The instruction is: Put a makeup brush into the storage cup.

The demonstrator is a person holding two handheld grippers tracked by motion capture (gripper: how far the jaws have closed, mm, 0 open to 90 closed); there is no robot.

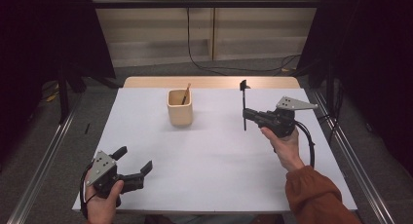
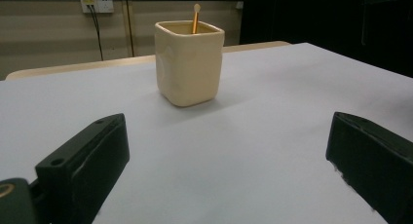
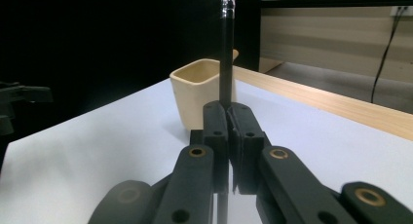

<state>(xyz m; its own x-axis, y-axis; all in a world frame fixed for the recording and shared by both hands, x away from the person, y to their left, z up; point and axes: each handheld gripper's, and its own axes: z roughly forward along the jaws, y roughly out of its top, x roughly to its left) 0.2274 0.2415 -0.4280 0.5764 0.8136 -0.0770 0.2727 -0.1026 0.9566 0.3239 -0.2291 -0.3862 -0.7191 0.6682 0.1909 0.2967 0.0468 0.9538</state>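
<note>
Gripping a thin black stick (image 1: 244, 107) upright between tightly closed jaws, the right tool (image 1: 246, 114) hangs over the right half of the white table (image 1: 209, 156), with the stick's lower end just above the surface and its top rising past the jaws in the right gripper view. A cream square cup (image 1: 179, 108) stands to its left, well apart, near the table's far edge, holding a thin wooden stick (image 1: 186, 93) that leans against its rim. Bare tabletop lies between the black stick and the cup. The left tool (image 1: 132, 161) rests at the near left corner, jaws spread wide with nothing between them, facing the cup across open surface.
</note>
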